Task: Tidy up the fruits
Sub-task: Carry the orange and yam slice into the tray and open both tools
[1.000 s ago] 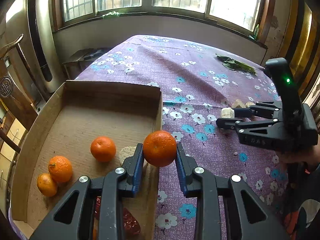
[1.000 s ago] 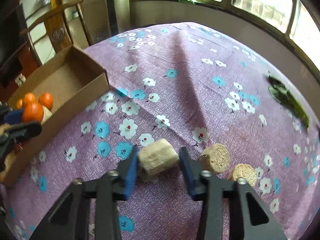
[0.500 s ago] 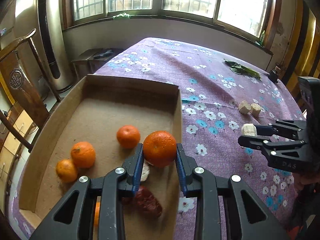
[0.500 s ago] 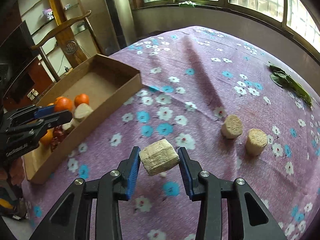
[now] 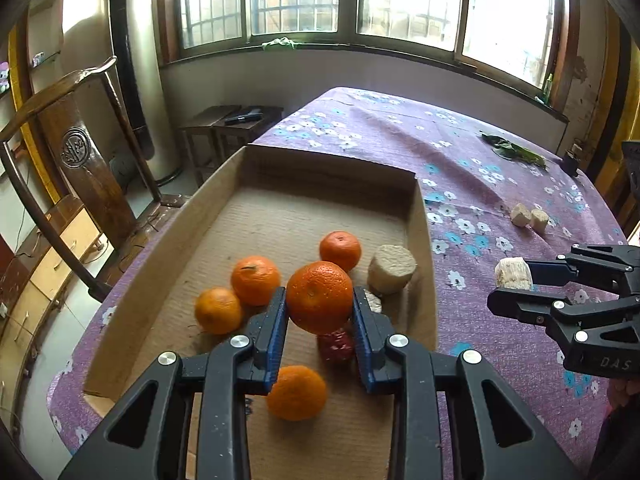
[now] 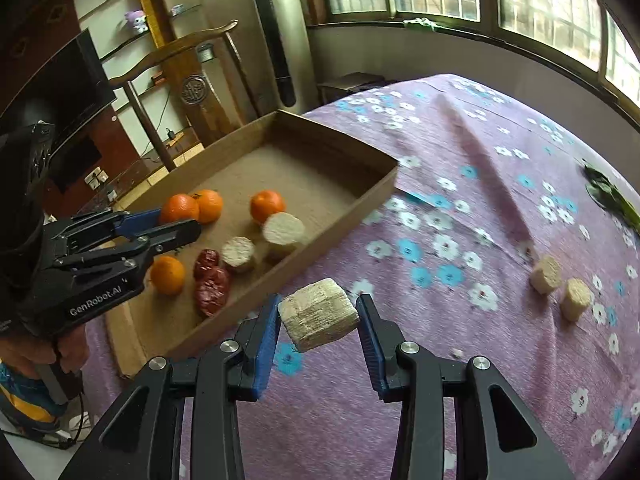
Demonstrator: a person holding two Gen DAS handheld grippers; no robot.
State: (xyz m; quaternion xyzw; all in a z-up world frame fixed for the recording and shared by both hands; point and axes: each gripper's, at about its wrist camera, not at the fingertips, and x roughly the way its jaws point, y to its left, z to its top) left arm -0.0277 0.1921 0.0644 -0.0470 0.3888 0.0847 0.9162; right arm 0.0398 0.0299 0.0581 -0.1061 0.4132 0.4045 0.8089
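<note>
My left gripper (image 5: 320, 312) is shut on an orange (image 5: 319, 297) and holds it above the cardboard box (image 5: 424, 240). Inside the box lie several oranges (image 5: 256, 280), a pale cut chunk (image 5: 391, 269) and red dates (image 5: 335, 345). My right gripper (image 6: 318, 320) is shut on a pale cut chunk (image 6: 318, 314) and holds it above the purple cloth, just outside the box's near wall (image 6: 320, 248). The right gripper also shows in the left wrist view (image 5: 516, 280). The left gripper also shows in the right wrist view (image 6: 176, 226).
Two more pale chunks (image 6: 560, 284) lie on the flowered purple tablecloth (image 6: 460, 200) to the right. Green leaves (image 6: 608, 196) lie near the far edge. A wooden chair (image 5: 76, 152) stands left of the table. Windows run along the back wall.
My left gripper carried the orange from the box's right wall to above its middle. My right gripper lifted the pale chunk off the cloth and brought it toward the box.
</note>
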